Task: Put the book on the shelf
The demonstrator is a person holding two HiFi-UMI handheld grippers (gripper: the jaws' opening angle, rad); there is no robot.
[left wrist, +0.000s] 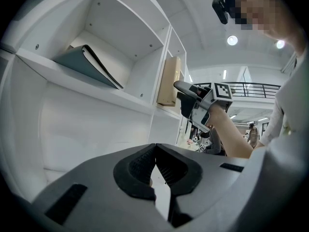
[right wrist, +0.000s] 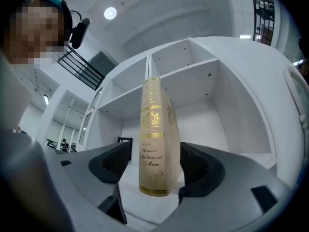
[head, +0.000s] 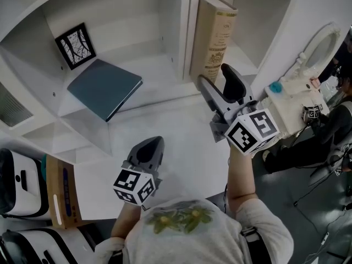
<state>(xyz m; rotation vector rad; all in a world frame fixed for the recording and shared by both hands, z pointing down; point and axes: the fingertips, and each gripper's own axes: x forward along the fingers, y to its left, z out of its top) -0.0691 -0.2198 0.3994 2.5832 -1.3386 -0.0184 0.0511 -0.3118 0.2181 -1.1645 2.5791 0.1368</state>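
Shelf (head: 175,21), white, divided into compartments. Cream book (head: 213,37) is stood upright in the right compartment, against the divider.

Right gripper (head: 219,77): jaws are spread wide. Only its own view shows the book (right wrist: 155,139), gilt spine facing, set between them; a gap is seen at one pad, while contact at the other cannot be told.

Left gripper (head: 149,147) is held low, well apart from the shelf; jaws are seen pressed together, nothing between.

Left compartment: a blue-grey folder (head: 104,87) is laid flat, and a black-framed picture (head: 75,45) is propped behind.
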